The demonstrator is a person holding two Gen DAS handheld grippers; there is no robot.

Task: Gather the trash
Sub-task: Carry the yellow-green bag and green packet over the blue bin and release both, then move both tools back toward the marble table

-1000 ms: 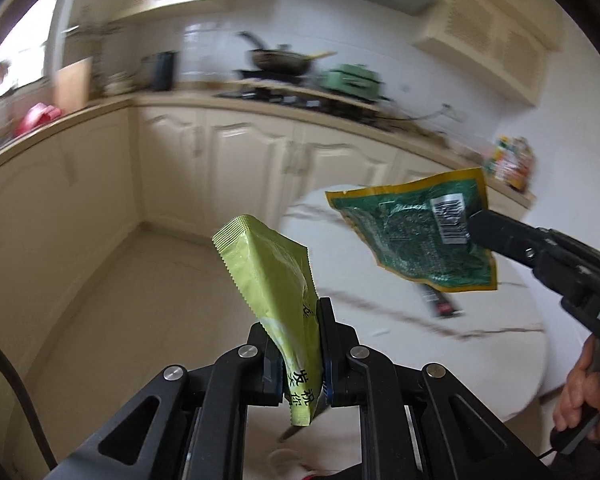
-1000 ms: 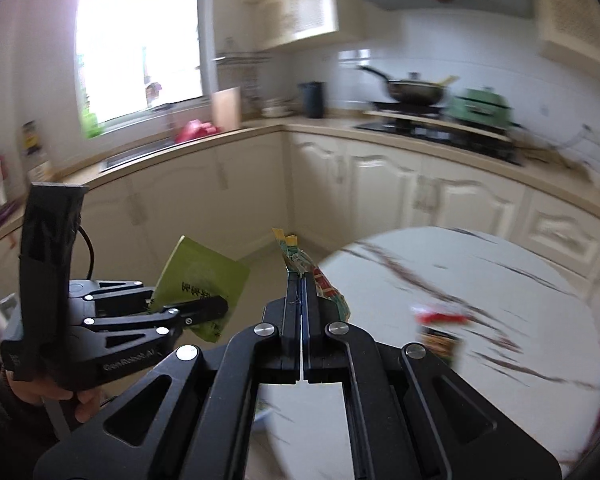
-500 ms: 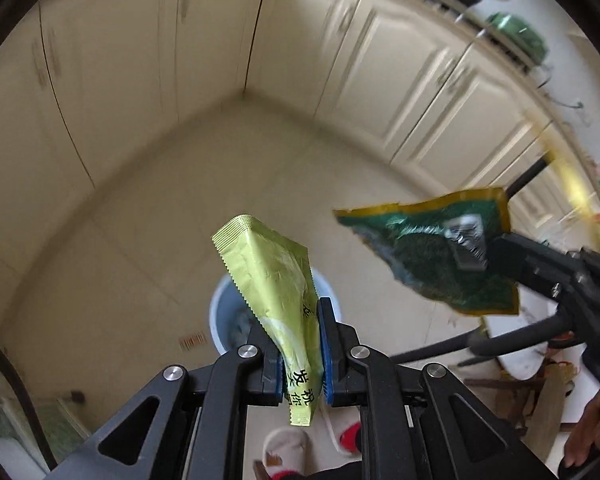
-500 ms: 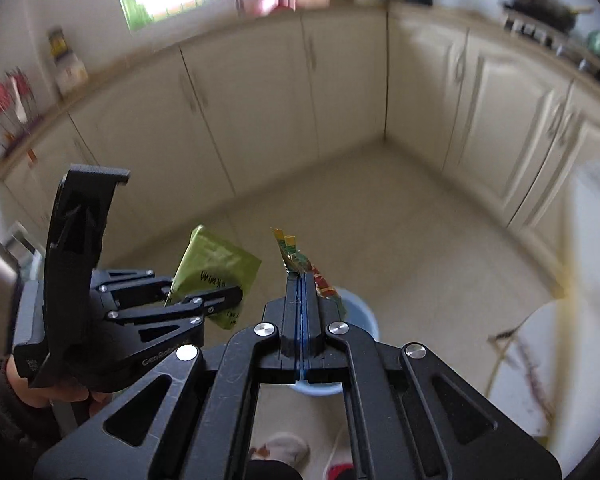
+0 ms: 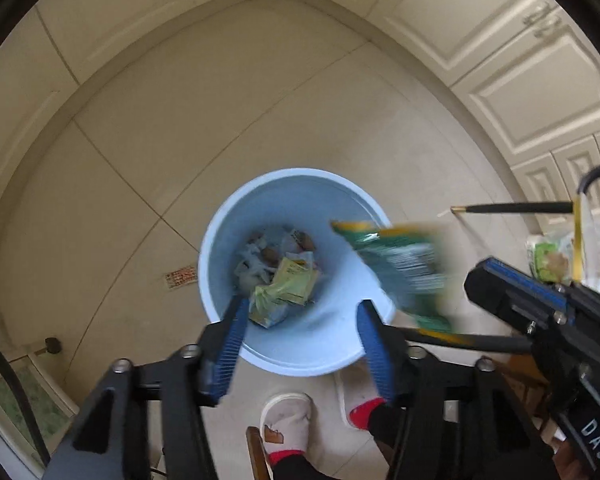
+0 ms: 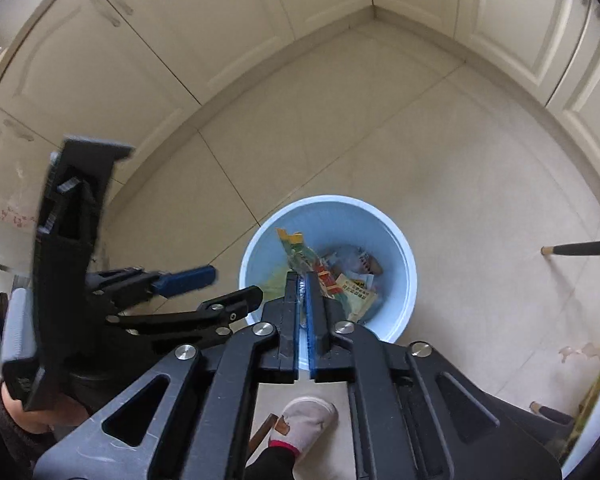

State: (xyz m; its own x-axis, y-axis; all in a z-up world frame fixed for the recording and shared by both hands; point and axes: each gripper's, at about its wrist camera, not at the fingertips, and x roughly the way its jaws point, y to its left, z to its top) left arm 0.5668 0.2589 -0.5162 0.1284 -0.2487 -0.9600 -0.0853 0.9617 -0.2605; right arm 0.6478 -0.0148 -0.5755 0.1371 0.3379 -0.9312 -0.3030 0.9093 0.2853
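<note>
A light blue bin (image 5: 220,236) stands on the floor tiles below both grippers, with several wrappers in it. My left gripper (image 5: 304,322) hangs over it, jaws opening and nothing between them. The yellow-green packet (image 5: 286,294) lies inside the bin. My right gripper (image 6: 302,278) points down at the bin (image 6: 408,268); its jaws are opening by a thin gap. The dark green packet (image 6: 298,254) still stands between its pads. In the left wrist view that packet (image 5: 404,268) is blurred, just off the right gripper (image 5: 474,280). The left gripper (image 6: 236,282) shows at the left.
Cream cabinet doors (image 5: 520,80) wrap around the tiled floor corner. The person's slippered feet (image 5: 288,424) stand just behind the bin. A black leg with a gold tip (image 5: 512,208) reaches in from the right. A small label (image 5: 182,276) lies on the floor left of the bin.
Both grippers swung down from the table to above the bin. The left jaws opened and the yellow-green packet dropped into the bin. The right jaws parted slightly.
</note>
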